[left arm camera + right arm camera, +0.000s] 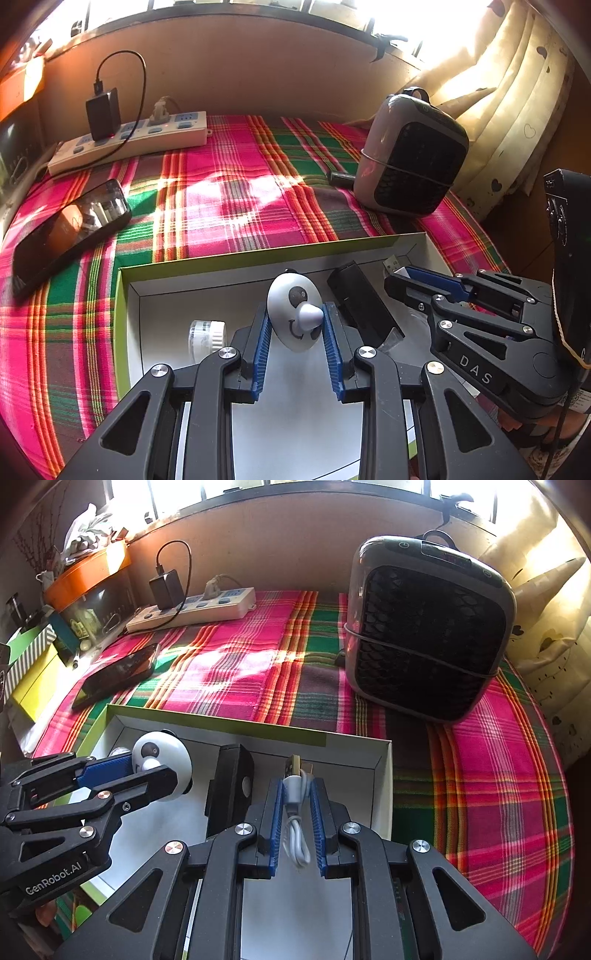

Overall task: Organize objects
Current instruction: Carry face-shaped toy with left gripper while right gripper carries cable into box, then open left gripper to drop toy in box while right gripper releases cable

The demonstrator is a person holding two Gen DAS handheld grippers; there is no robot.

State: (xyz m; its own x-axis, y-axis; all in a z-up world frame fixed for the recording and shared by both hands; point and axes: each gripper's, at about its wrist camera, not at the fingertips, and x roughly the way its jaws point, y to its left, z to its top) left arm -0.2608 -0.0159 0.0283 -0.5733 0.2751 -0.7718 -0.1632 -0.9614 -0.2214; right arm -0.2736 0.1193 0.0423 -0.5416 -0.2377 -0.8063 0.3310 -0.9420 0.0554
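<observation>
I have both claws over the open box (413, 245), each carrying something. My left claw (297, 325) is clamped on the white round gadget (291, 314), its pads pressed against the two sides, and the gadget hangs above the bare white floor of the box. Just ahead and to the right of it lies the black bar (360, 306), long axis running away from me, and to the lower left sits a small white cylinder (207, 334). My right claw (297, 801) is pinched together on the white cable (295, 812), which hangs in a loop between the pads with its plug end pointing forward toward the box's far wall. I judge that what matters next is the drop: each item is already directly over box floor, so the release only needs a short way down. The right claw is nearer the box's right wall; the black bar lies between the two claws. The phone (70, 232) lies well off to the left on the plaid cloth (229, 199).
</observation>
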